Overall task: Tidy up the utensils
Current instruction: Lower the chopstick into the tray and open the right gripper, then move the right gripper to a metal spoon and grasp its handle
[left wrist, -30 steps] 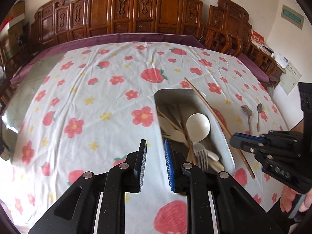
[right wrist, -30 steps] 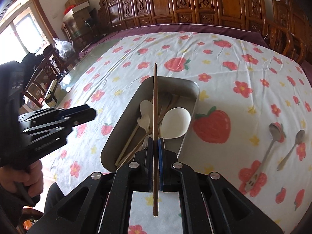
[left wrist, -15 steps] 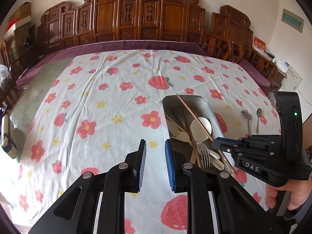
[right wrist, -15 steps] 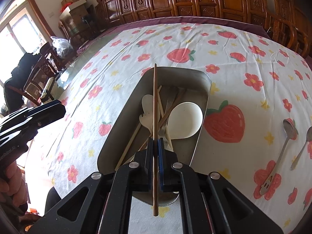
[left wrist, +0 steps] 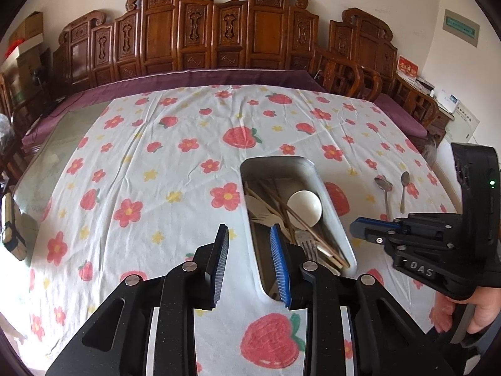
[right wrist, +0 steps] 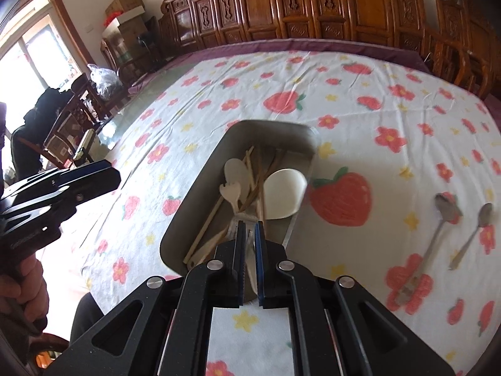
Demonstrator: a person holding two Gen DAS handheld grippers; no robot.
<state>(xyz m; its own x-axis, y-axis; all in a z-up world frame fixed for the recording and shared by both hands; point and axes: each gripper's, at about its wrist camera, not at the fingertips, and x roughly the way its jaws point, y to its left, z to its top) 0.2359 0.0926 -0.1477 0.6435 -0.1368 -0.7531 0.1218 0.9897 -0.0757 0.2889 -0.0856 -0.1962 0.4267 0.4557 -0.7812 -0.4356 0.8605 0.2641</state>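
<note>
A metal tray [left wrist: 329, 194] [right wrist: 200, 194] on the flowered tablecloth holds chopsticks [left wrist: 292, 211] [right wrist: 261, 194], a white spoon [left wrist: 305, 208] [right wrist: 283, 194], a fork [left wrist: 308, 242] and pale wooden spoons [right wrist: 233, 174]. Two metal spoons [left wrist: 383, 185] [right wrist: 447, 205] lie on the cloth right of the tray. My left gripper [left wrist: 249, 228] [right wrist: 106, 175] hovers by the tray's near left rim, its jaws opening, with nothing between them. My right gripper [right wrist: 250, 224] [left wrist: 360, 228] hangs over the tray's near end. It is shut to a thin slit and holds nothing.
Carved wooden chairs [left wrist: 219, 31] line the far side of the table. Bare glass tabletop [left wrist: 62, 144] shows left of the cloth, with a small dark object [left wrist: 11, 228] at its edge. A hand [left wrist: 482, 307] holds the right gripper's handle.
The chopstick that stood in my right gripper has left the jaws and lies in the tray. My left jaws have spread wider and that gripper has drawn back and up.
</note>
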